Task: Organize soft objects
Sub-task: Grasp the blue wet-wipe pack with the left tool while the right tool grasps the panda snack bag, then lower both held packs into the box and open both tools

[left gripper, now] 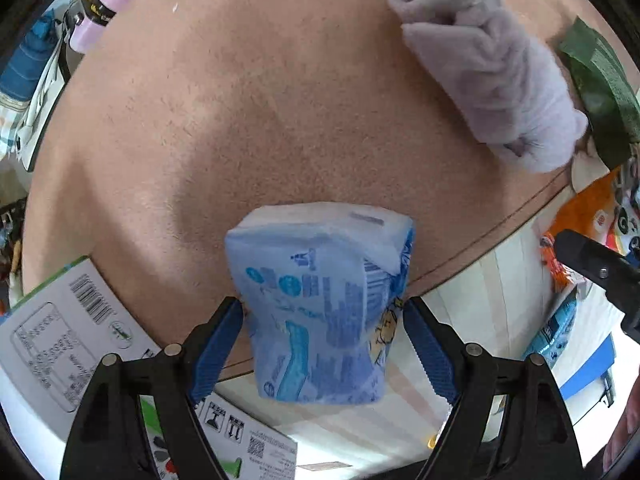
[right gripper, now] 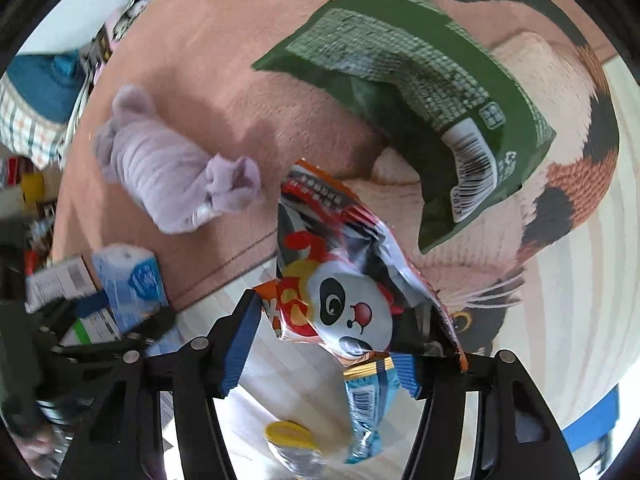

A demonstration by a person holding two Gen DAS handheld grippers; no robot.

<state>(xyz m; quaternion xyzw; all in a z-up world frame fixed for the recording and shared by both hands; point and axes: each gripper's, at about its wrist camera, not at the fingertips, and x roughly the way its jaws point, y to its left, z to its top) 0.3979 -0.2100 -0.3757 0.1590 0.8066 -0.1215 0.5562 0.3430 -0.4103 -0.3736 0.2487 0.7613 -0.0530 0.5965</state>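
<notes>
Tissue pack [left gripper: 320, 304] pinched between left fingers [left gripper: 218, 344]

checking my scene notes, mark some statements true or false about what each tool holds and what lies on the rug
1. The left tool is shut on the blue tissue pack. True.
2. The right tool is empty. False: the panda snack bag sits between its fingers.
3. The green bag lies on the rug. True.
4. The lilac towel is held by the left tool. False: it lies on the rug, apart from the tool.
5. A white box with a barcode sits to the left of the tissue pack in the left view. True.
</notes>
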